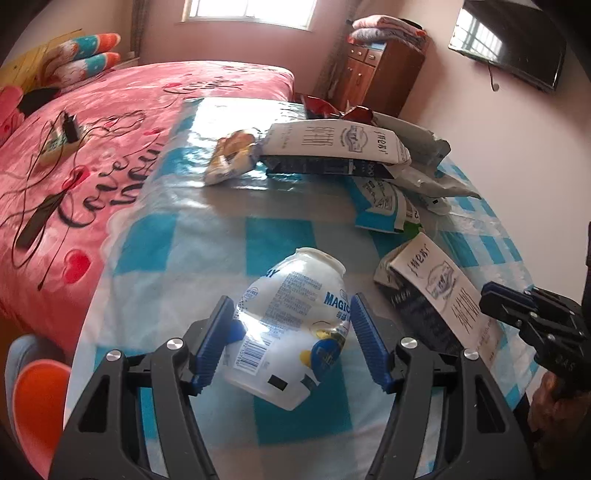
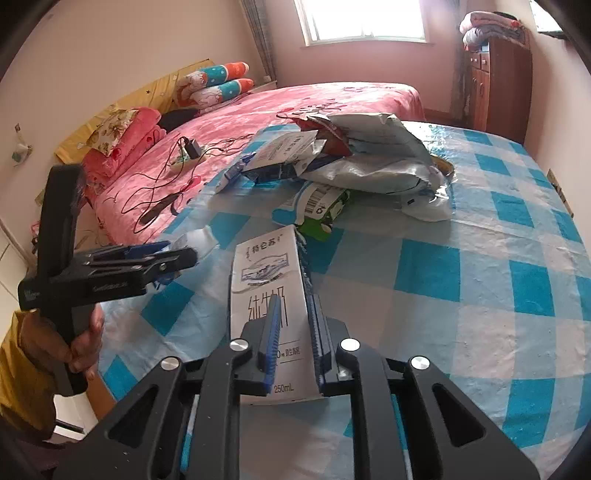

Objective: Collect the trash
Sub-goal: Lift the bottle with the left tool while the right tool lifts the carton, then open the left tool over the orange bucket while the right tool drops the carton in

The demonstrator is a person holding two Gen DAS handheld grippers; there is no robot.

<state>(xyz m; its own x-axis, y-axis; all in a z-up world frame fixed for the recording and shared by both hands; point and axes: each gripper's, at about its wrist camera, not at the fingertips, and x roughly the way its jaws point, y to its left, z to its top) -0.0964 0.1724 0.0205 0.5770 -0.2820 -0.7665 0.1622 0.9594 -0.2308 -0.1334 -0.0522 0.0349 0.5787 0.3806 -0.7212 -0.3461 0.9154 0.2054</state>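
Left wrist view: a table [image 1: 280, 229] covered with a blue-and-white checked cloth under clear plastic stands against a bed [image 1: 122, 122] with a pink printed cover. A window [image 1: 255, 11] lights the far wall; a wooden cabinet [image 1: 384, 74] with folded blankets on top stands in the corner, and a dark television [image 1: 517, 44] hangs on the right wall. A charger and tangled cable [image 1: 70, 129] lie on the bed.

On the table, a crushed white plastic bottle [image 1: 291, 332] lies between the fingers of the left gripper [image 1: 291, 332]. The left pad rests against the bottle; the right pad stands just clear of it, so the fingers are spread around it, not clamped. Further back lies a heap of trash [image 1: 369, 155]: flattened milk cartons, grey bags and a snack wrapper [image 1: 232, 155].

Right wrist view: the right gripper [image 2: 295, 332] has its fingers closed on a flattened white milk carton [image 2: 266, 273], pads pressing both faces, its far end resting on the cloth near the heap. This view alone shows the person's hand [image 2: 85, 339] and yellow sleeve [image 2: 18, 369] holding the left gripper's handle, the pillows [image 2: 218, 81] at the bed head, and a green carton [image 2: 325, 214] under the heap. The television and the bottle's label show only in the left view.
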